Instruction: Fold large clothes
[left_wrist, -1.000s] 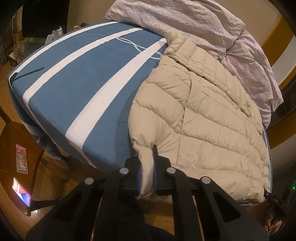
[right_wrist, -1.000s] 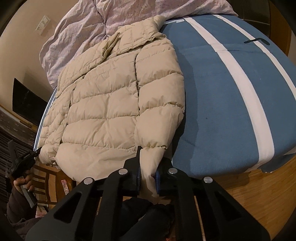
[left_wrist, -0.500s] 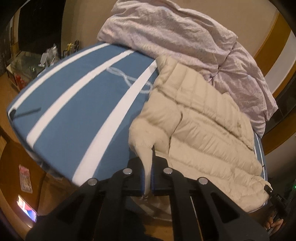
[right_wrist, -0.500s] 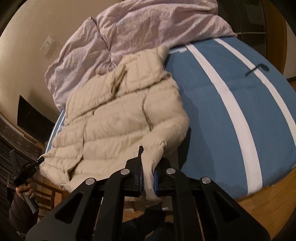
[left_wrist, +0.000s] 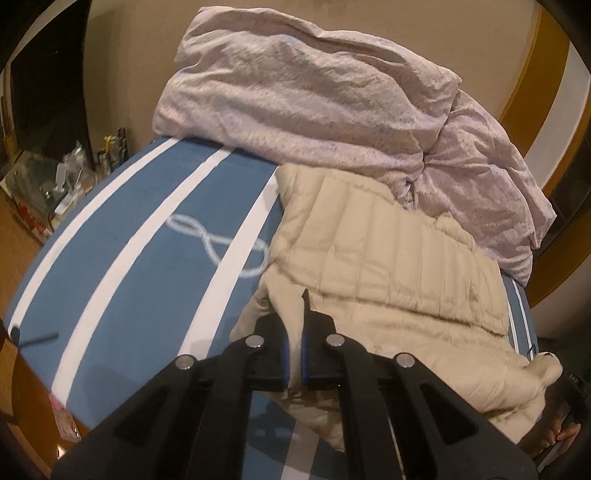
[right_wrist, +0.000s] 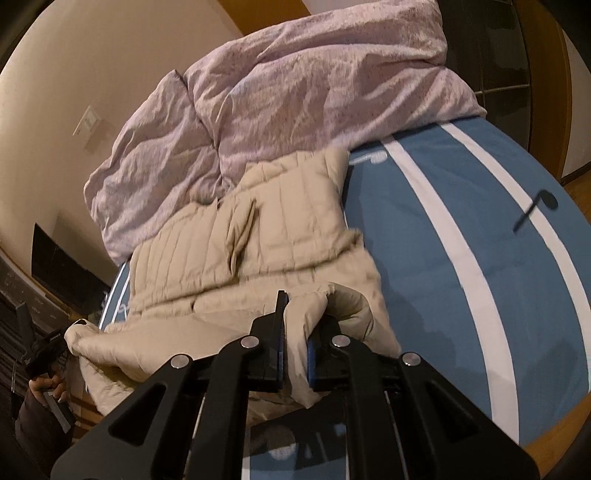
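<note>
The beige jacket (left_wrist: 399, 266) lies on the bed (left_wrist: 122, 266), on the blue sheet with its 3 white stripes, its far edge touching the lilac duvet (left_wrist: 332, 103) heaped at the far end of the bed. In the left wrist view the left gripper (left_wrist: 294, 354) is clamped on a fold of the jacket's near edge; the cloth runs up between the 2 blue-lined fingers (left_wrist: 282, 350) and spreads away from them toward the duvet. The rest of the jacket lies beyond and to one side of this gripper, over the part of the bed nearest the duvet's lower end.

In the right wrist view the right gripper (right_wrist: 295, 354) pinches a puffy bunch of the jacket (right_wrist: 258, 251), which bulges out above and below its fingers (right_wrist: 280, 347). The jacket's body stretches from that grip toward the duvet (right_wrist: 295, 81), folded over itself, with striped bed (right_wrist: 461, 240) bare beside it.
</note>
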